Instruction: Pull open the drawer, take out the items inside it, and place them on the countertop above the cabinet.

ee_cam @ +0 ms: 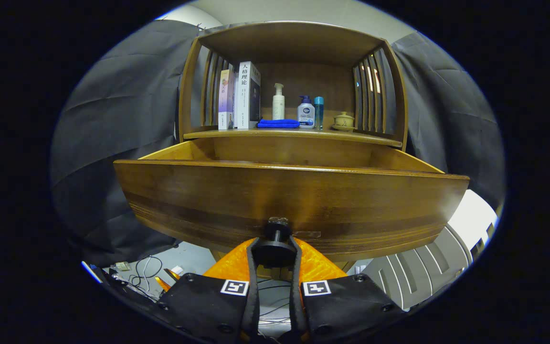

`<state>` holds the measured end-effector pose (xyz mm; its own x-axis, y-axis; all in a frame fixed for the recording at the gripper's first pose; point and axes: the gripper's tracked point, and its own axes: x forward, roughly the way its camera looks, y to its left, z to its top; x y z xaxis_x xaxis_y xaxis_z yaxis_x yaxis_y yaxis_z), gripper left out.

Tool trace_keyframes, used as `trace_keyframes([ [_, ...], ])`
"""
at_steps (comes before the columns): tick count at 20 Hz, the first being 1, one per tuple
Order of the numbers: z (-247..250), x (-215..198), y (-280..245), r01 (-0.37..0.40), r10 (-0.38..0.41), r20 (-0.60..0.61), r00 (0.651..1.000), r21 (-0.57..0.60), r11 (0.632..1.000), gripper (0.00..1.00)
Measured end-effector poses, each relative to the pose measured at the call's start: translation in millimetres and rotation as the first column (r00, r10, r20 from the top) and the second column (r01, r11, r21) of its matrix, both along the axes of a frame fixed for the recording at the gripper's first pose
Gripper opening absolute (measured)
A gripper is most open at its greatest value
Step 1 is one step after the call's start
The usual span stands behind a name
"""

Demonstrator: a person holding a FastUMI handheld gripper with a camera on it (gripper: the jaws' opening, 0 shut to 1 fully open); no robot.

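The wooden drawer [289, 196] stands pulled out of the cabinet, its wide front panel facing me. A dark round knob [276, 248] sticks out from the lower middle of that panel. My gripper [275, 255] is shut on the knob, one finger pressing on each side. The drawer's inside is hidden behind the front panel; I see just its far wall and side walls. Above it runs the countertop [294, 134], a wooden shelf inside a curved cabinet.
On the countertop stand two books [241, 95], a white pump bottle [278, 102], a folded blue cloth [278, 123], a lotion bottle [306, 112], a blue tube [319, 112] and a small lidded pot [343, 121]. Cables [143, 272] lie on the floor lower left; a white slatted object [418, 272] sits lower right.
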<state>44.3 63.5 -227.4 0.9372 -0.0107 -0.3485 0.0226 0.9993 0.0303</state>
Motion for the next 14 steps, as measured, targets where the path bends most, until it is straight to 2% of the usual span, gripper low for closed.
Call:
trace_keyframes([
  [3, 0.8, 0.1, 0.7, -0.003, 0.003, -0.006, 1.0, 0.0, 1.0, 0.27],
  [6, -0.9, -0.8, 2.3, -0.032, 0.032, -0.025, 0.999, 0.007, 0.999, 0.37],
  [12, 8.9, -19.2, -17.7, -0.006, 0.007, -0.03, 1.0, 0.041, 0.999, 1.0],
  [14, 21.3, -28.5, -19.0, -0.009, 0.009, -0.008, 1.0, 0.049, 0.999, 1.0],
])
